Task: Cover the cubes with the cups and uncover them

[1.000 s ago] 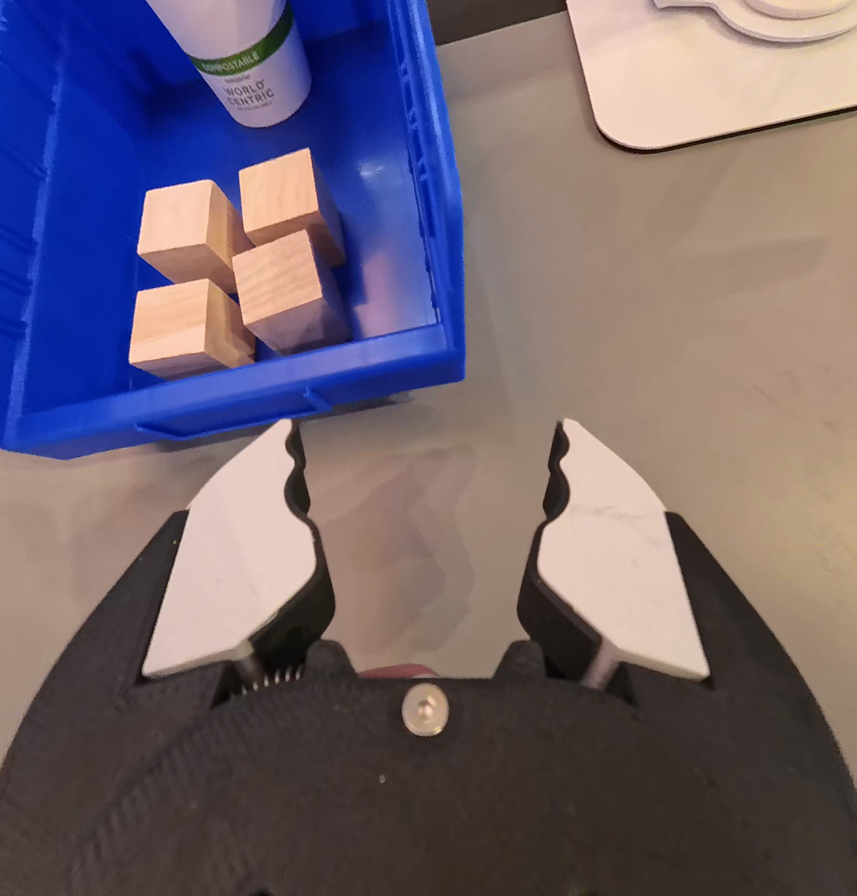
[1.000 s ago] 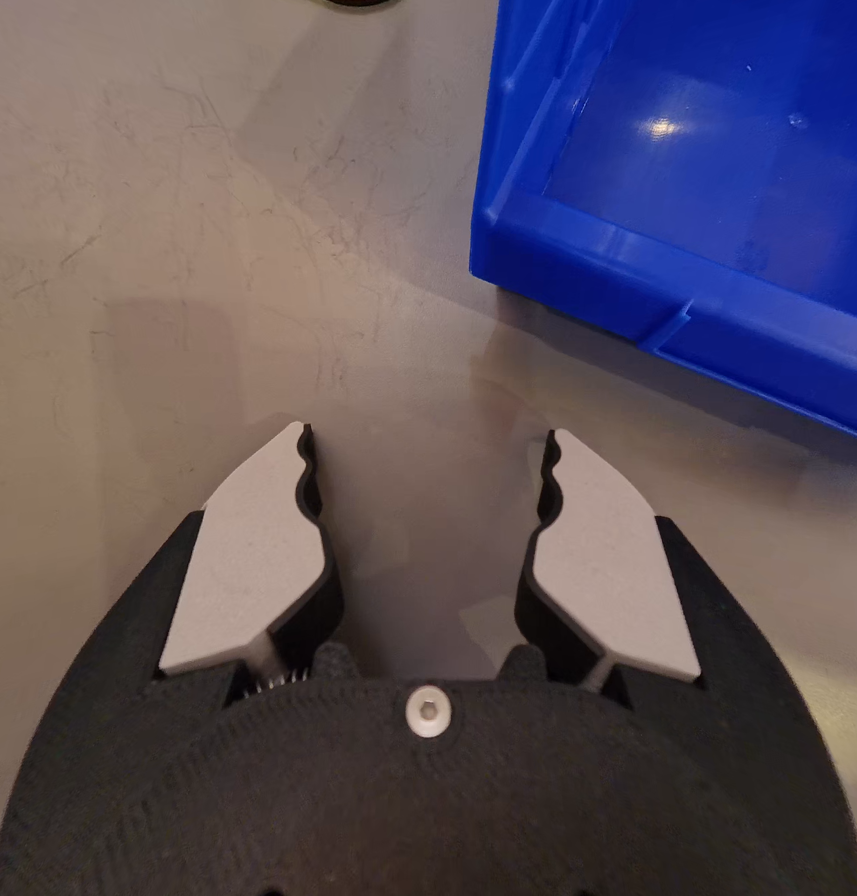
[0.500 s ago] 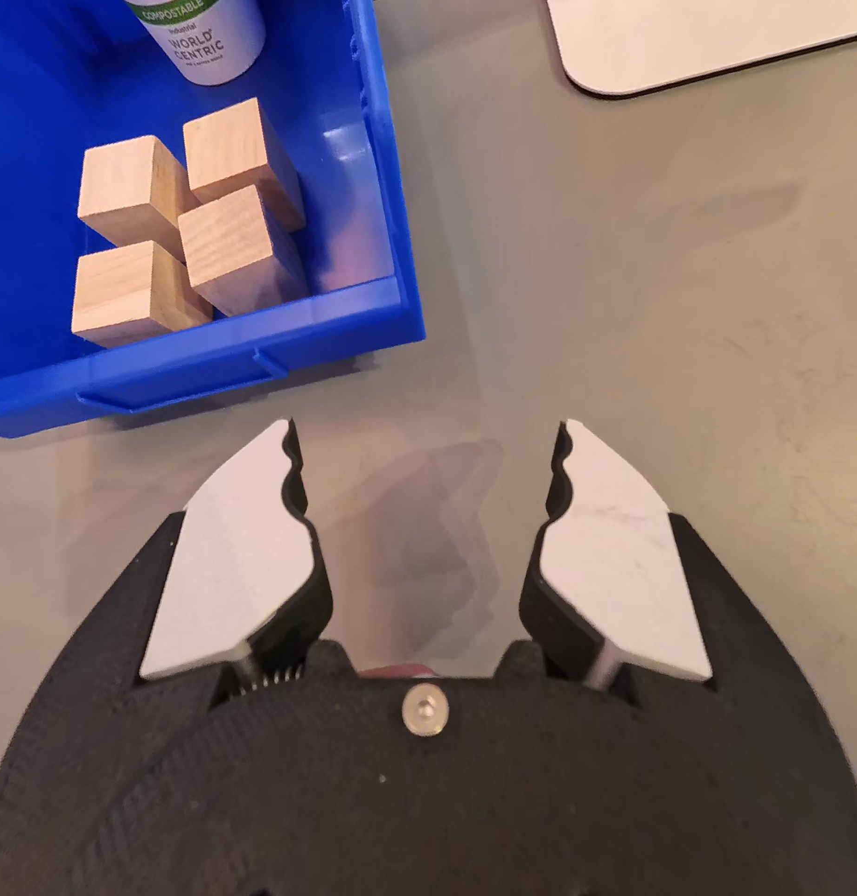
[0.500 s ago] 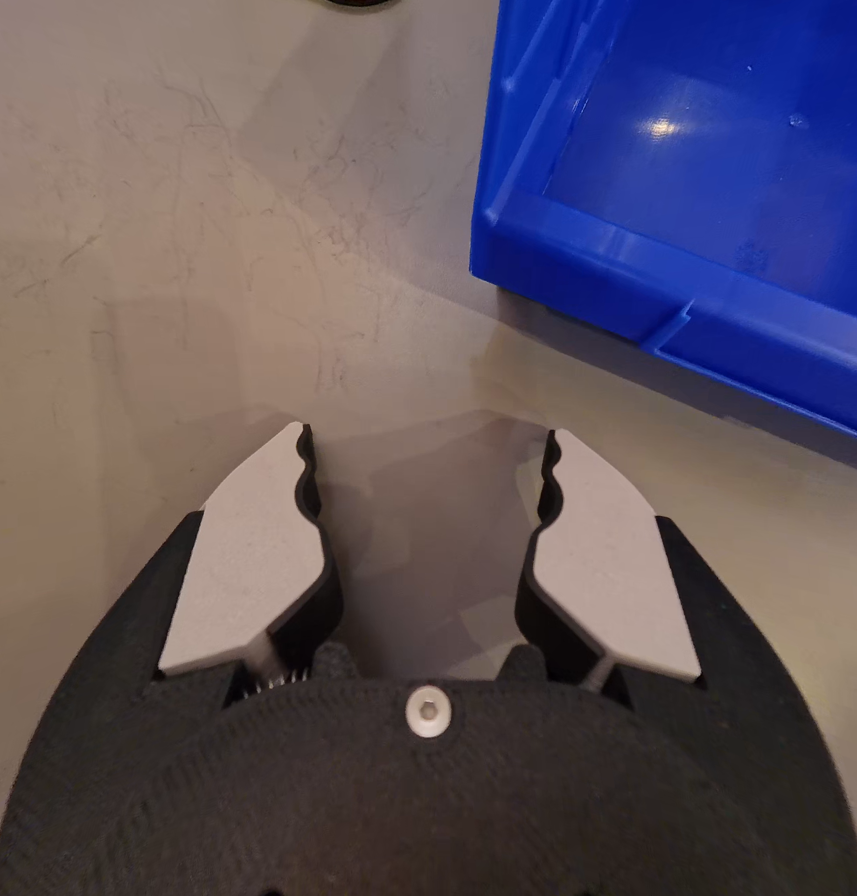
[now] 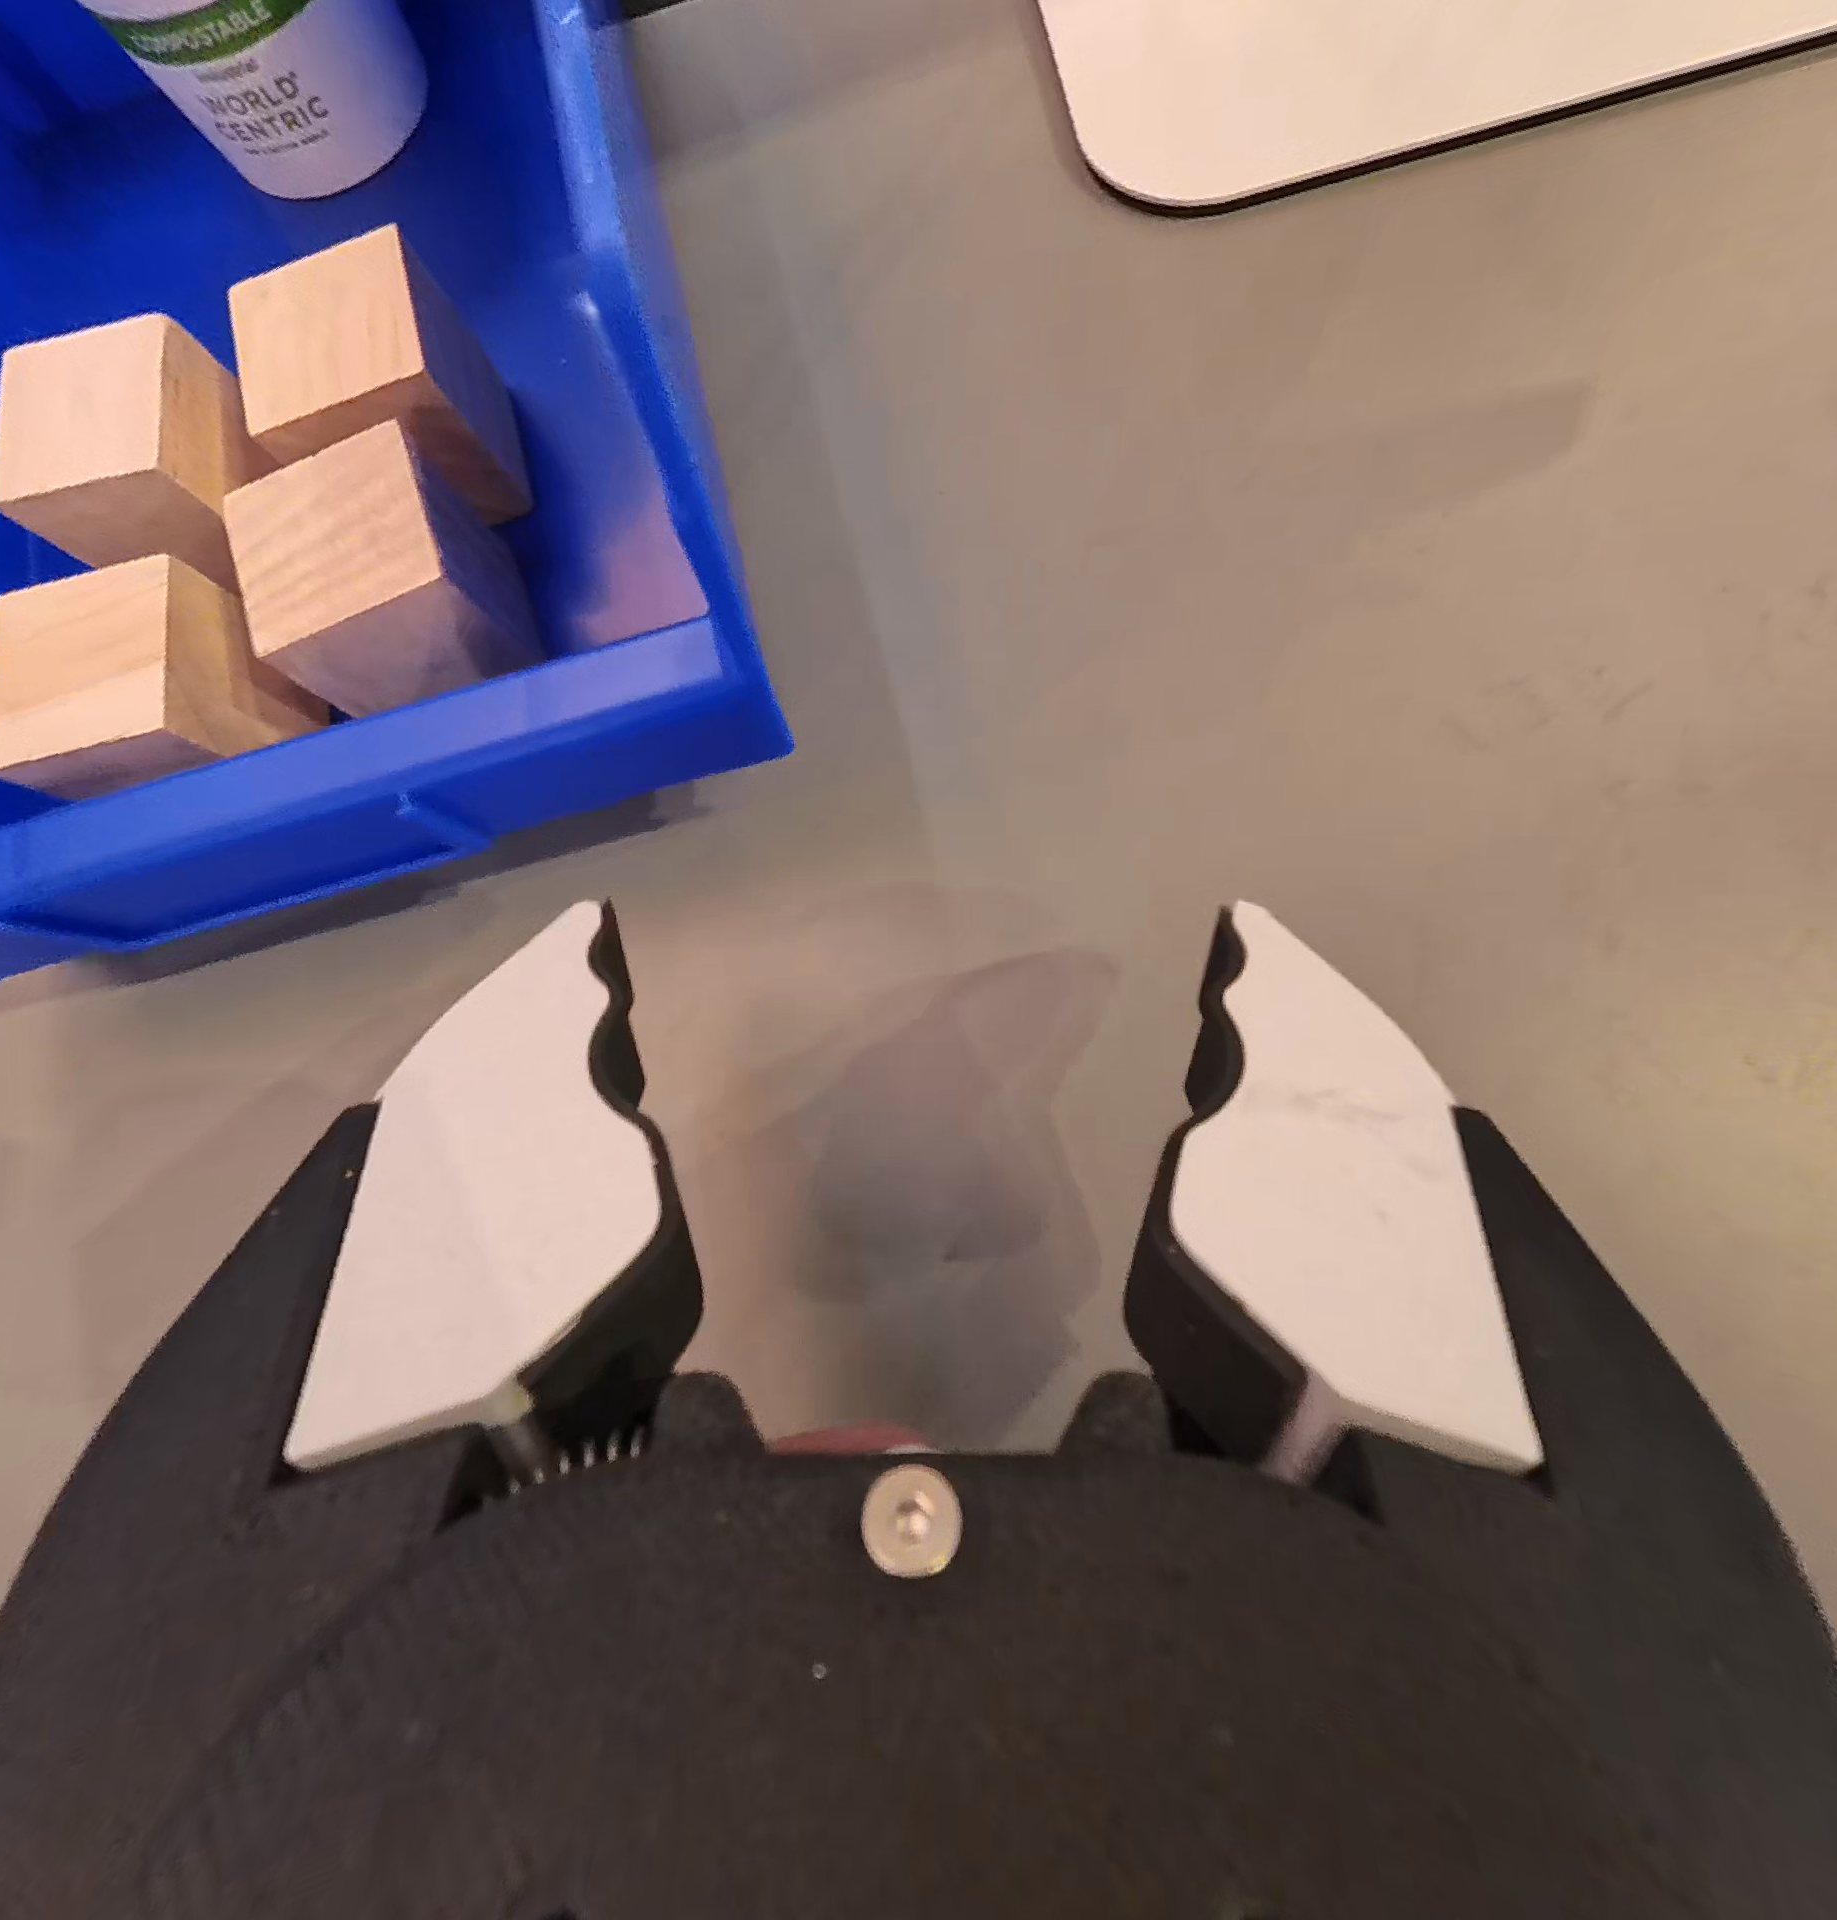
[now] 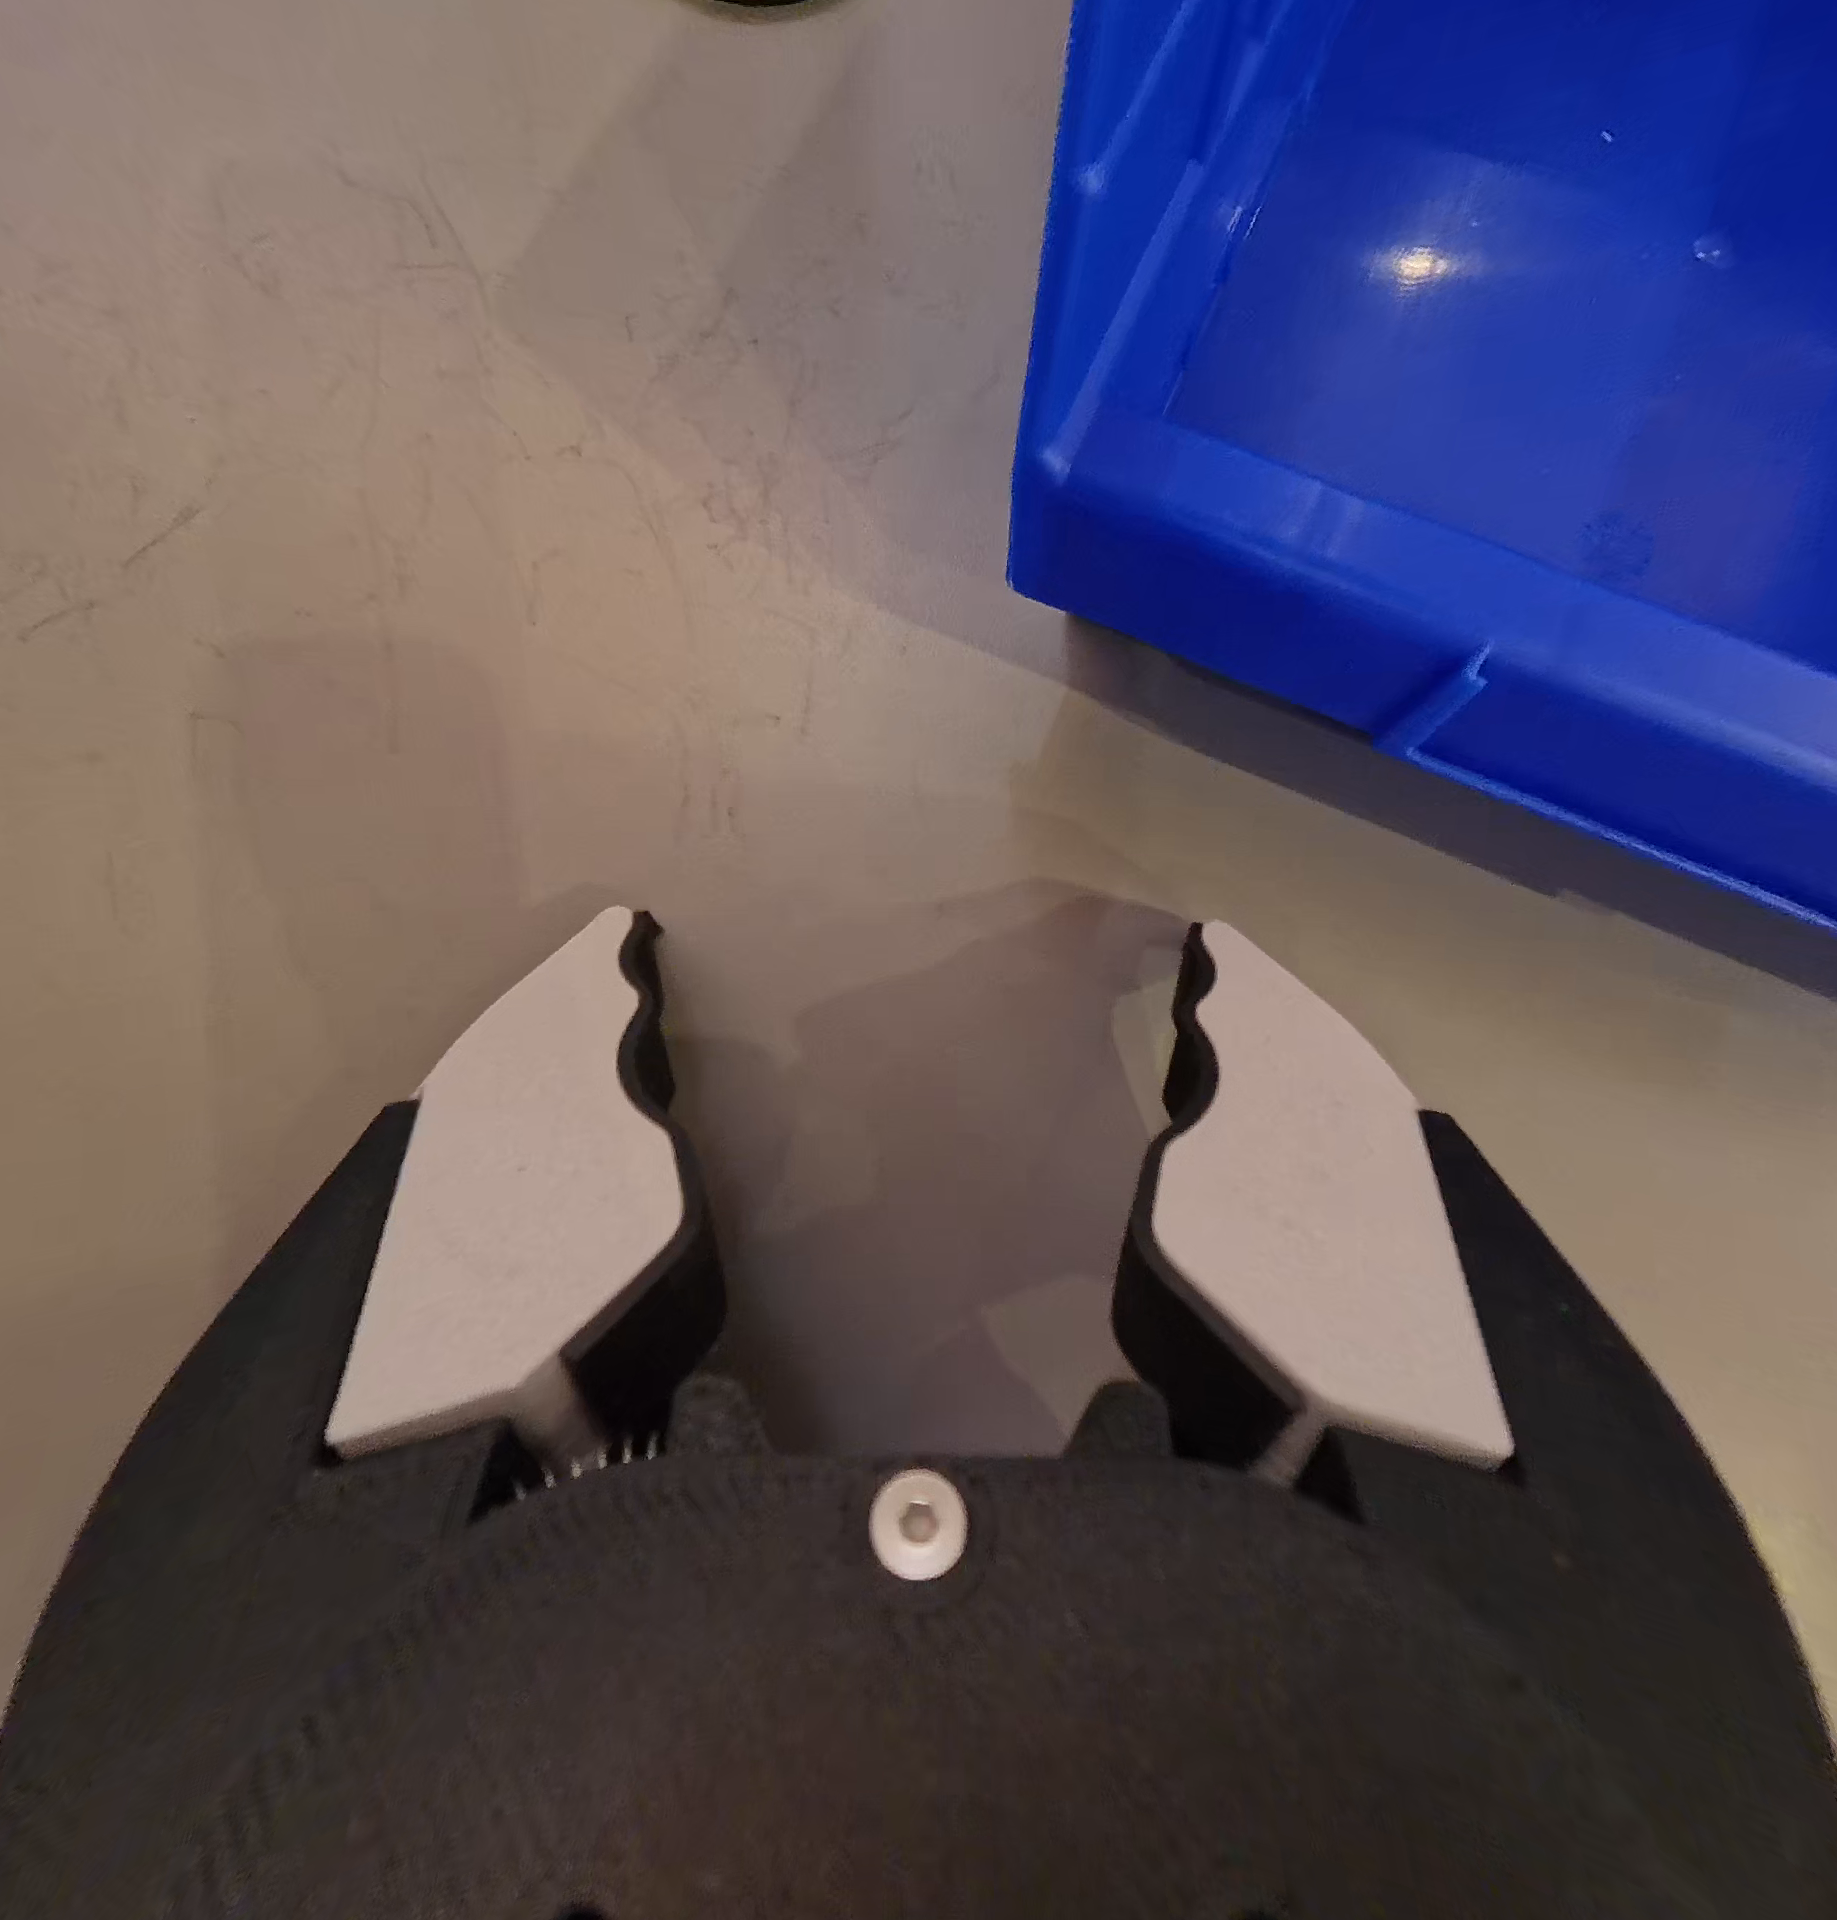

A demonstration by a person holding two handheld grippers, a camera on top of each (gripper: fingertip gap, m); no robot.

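Scuffed grey table [image 5: 1309, 623]: both claws [image 5: 914, 914] [image 6: 919, 925] spread, 4 wooden cubes [image 5: 332, 540] in glossy blue bin [image 5: 623, 312].

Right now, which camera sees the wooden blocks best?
The left wrist view: four wooden blocks sit in plain sight inside the blue bin. The right wrist view shows only a blue bin, no blocks.

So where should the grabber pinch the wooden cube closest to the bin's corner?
Come down from above and pinch the nearest-corner cube by its top edges. Its flat top is clear, but neighbouring cubes and the blue bin wall crowd its lower sides. The left gripper, jaws apart, looks best placed.
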